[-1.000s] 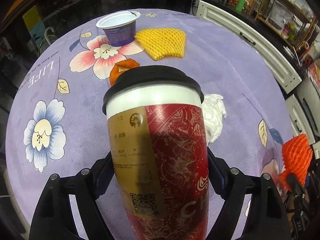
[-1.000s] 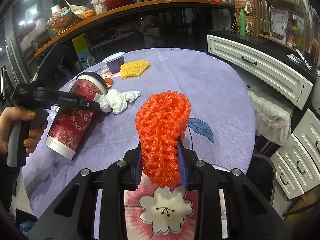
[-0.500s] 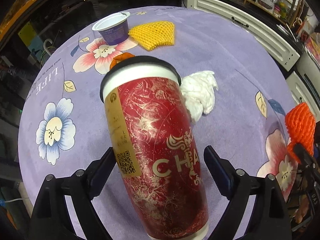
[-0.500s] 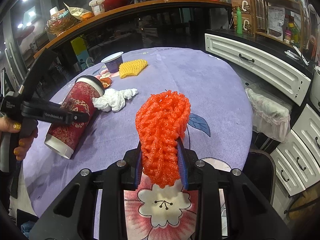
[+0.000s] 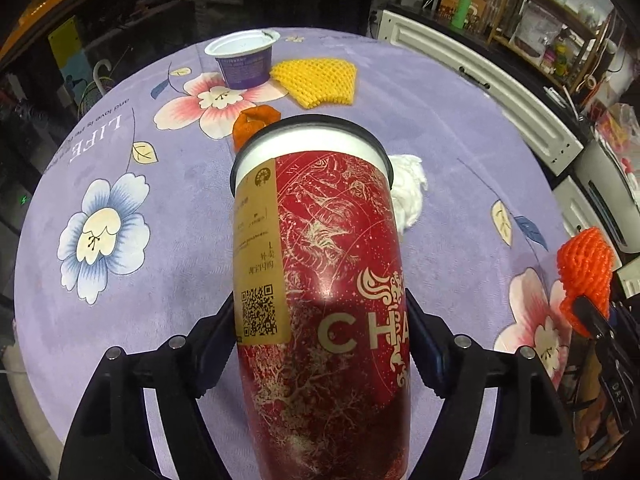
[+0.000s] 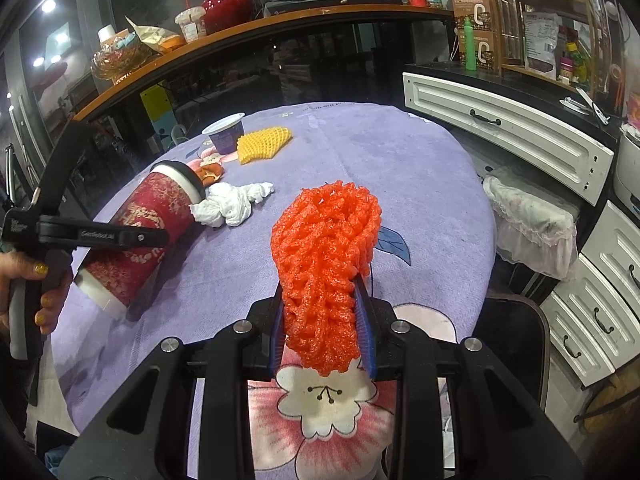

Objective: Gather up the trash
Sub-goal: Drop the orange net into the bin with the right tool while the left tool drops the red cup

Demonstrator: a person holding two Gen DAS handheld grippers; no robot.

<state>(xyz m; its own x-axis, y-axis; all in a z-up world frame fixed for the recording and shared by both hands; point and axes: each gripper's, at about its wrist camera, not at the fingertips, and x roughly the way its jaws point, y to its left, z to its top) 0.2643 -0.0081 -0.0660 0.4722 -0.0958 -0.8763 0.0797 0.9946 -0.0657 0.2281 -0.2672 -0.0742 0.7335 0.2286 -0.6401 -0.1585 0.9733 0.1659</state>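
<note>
Already the left claw (image 5: pixel 320 332) is clamped across the red paper cup (image 5: pixel 324 280), its long axis running away toward the lid, tilted above the table (image 5: pixel 460 120), while the right claw (image 6: pixel 324 320) pinches the orange foam net (image 6: pixel 324 248)

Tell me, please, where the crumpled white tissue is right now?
The crumpled white tissue lies on the purple tablecloth, left of centre in the right wrist view, beside the lid end of the red cup.
</note>
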